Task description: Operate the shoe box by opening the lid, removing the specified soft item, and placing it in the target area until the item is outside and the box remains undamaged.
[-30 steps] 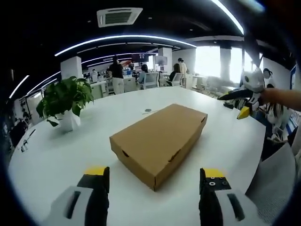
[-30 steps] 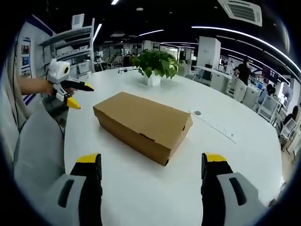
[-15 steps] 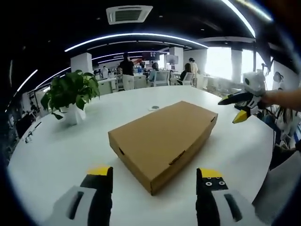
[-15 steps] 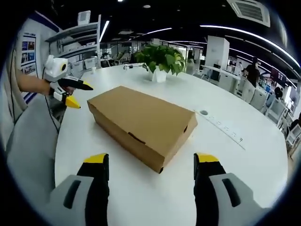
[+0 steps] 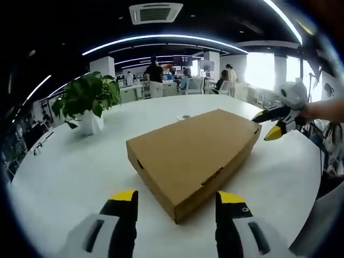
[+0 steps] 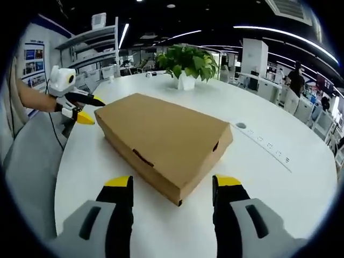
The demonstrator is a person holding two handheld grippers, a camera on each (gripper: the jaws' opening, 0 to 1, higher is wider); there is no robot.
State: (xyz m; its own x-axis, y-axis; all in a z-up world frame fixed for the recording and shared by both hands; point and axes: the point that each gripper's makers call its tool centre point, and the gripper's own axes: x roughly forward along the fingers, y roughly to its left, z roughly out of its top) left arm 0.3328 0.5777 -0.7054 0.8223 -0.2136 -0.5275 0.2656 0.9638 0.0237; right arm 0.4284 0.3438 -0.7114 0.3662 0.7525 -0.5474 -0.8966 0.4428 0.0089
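Two empty, wide-open grippers face the closed shoe box [image 5: 193,153] on the white table [image 5: 64,177] from opposite corners, left gripper [image 5: 174,207] at its 6 o'clock corner, right gripper [image 6: 172,193] likewise in its own view, seemingly poised to lift the lid.

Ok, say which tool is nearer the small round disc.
Right. The disc lies by the box end nearest the right tool; the left tool is at the far end.
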